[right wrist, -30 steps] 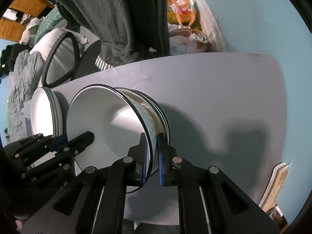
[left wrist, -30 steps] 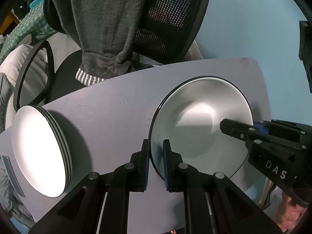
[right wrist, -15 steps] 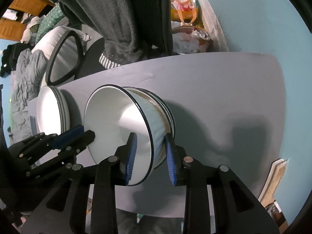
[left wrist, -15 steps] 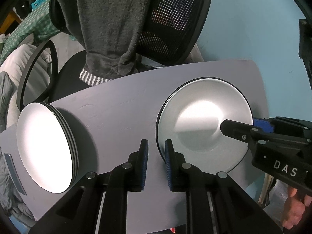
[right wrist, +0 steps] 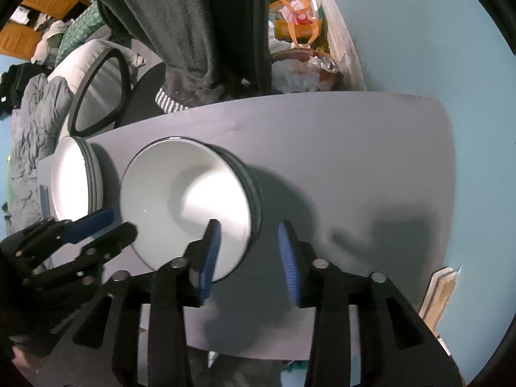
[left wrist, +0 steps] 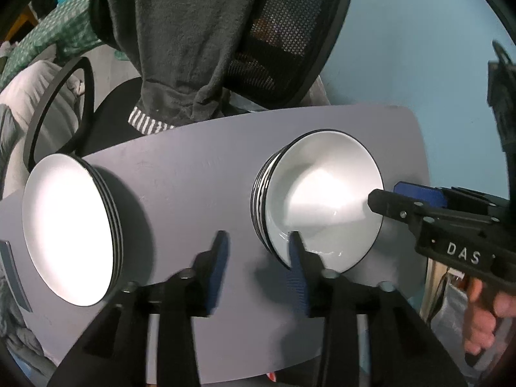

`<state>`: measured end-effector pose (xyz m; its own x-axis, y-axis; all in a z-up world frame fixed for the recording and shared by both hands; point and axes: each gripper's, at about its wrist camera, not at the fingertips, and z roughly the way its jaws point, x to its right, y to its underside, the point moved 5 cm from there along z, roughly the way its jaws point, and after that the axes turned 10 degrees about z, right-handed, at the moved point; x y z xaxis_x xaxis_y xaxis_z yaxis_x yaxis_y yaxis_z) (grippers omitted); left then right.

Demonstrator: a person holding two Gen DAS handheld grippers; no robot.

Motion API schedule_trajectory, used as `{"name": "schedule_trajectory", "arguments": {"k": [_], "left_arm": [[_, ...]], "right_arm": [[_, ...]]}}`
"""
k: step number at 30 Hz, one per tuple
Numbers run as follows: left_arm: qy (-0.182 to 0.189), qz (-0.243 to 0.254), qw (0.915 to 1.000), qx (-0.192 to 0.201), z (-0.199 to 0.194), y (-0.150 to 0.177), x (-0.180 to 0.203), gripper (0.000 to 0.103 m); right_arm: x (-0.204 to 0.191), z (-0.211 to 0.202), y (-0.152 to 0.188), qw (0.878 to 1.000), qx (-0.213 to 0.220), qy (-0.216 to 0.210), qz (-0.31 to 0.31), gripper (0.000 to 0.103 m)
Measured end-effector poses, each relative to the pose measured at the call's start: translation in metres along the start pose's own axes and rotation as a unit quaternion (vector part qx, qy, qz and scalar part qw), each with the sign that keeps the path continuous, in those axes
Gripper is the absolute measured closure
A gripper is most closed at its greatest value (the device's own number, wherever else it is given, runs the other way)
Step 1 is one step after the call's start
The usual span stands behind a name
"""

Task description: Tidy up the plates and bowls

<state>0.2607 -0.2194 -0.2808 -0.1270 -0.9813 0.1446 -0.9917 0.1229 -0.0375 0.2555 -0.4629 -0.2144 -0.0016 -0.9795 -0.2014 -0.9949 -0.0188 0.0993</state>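
A stack of white bowls with black rims (left wrist: 322, 200) stands on the grey table (left wrist: 193, 167), with a stack of white plates (left wrist: 67, 225) to its left. My left gripper (left wrist: 258, 245) straddles the bowls' near-left rim, jaws opening, pads off the rim. In the right wrist view my right gripper (right wrist: 248, 235) straddles the right rim of the bowls (right wrist: 180, 193), jaws also opening and not pressing. The plates (right wrist: 71, 180) lie beyond. Each gripper shows in the other's view: the right gripper (left wrist: 393, 193) and the left gripper (right wrist: 113, 222).
An office chair draped with a dark grey garment (left wrist: 180, 48) stands behind the table's far edge. A blue wall (left wrist: 419, 48) is at the right. A hand (left wrist: 483, 316) grips the right tool's handle. Bags and clutter (right wrist: 296, 32) sit on the floor beyond.
Both grippers were shut on the top bowl's rim; both have let go and spread their jaws. The bowl now rests nested on the stack.
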Motion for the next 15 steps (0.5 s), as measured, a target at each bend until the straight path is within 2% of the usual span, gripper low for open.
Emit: {"name": "schedule_trajectory", "arguments": {"k": [2, 7, 13, 14, 15], "left_arm": [[-0.001, -0.014, 0.9999, 0.004, -0.003, 0.002, -0.004, 0.053], [0.004, -0.042, 0.9991, -0.002, 0.005, 0.005, -0.017, 0.050], [0.032, -0.082, 0.9960, -0.018, 0.028, 0.006, -0.028, 0.045], [0.064, -0.078, 0.9947, -0.022, 0.031, 0.006, -0.026, 0.045], [0.067, -0.082, 0.9942, -0.024, 0.034, 0.006, -0.026, 0.045]], "right_arm": [[0.004, 0.001, -0.002, 1.000, 0.004, -0.008, -0.004, 0.054], [0.010, 0.012, -0.009, 1.000, 0.004, -0.019, -0.020, 0.054], [0.009, 0.029, -0.016, 0.998, -0.015, -0.042, -0.035, 0.054], [0.009, 0.034, -0.017, 0.998, -0.021, -0.045, -0.037, 0.054], [0.009, 0.037, -0.018, 0.998, -0.025, -0.050, -0.038, 0.054]]}}
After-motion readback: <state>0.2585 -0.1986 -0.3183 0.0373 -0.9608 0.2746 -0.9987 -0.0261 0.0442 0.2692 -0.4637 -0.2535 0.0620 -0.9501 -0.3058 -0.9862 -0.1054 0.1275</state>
